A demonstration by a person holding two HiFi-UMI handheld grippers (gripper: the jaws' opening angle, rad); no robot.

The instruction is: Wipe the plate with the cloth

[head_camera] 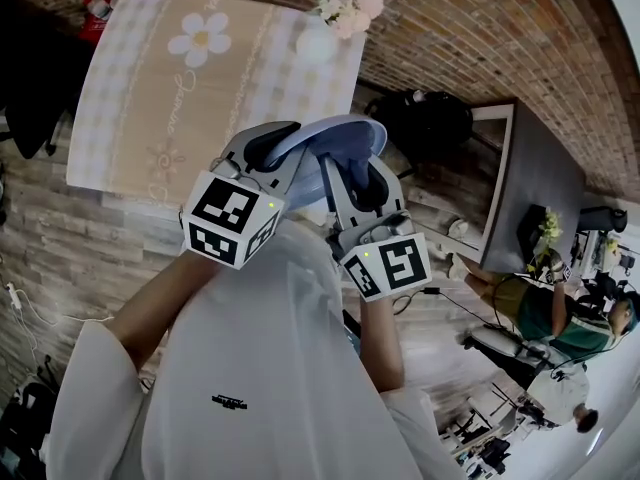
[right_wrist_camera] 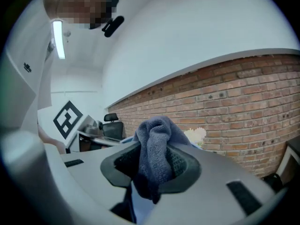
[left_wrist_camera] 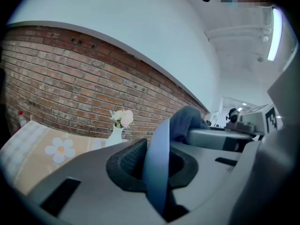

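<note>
My left gripper (head_camera: 275,150) is shut on the rim of a light blue plate (head_camera: 340,133), held up in the air in front of the person's chest. In the left gripper view the plate (left_wrist_camera: 158,142) stands edge-on between the two dark pads of the left gripper (left_wrist_camera: 151,170). My right gripper (head_camera: 365,173) is close beside it on the right, shut on a bunched blue-grey cloth (right_wrist_camera: 154,146). The cloth (left_wrist_camera: 187,121) lies against the plate's far side. In the right gripper view the cloth fills the gap of the right gripper (right_wrist_camera: 152,168).
Beyond the grippers is a table with a beige checked tablecloth (head_camera: 200,78) printed with a daisy, and a white vase of pale flowers (head_camera: 320,38) at its far right corner. A brick wall runs behind. A dark desk (head_camera: 540,178) and seated people (head_camera: 545,308) are at the right.
</note>
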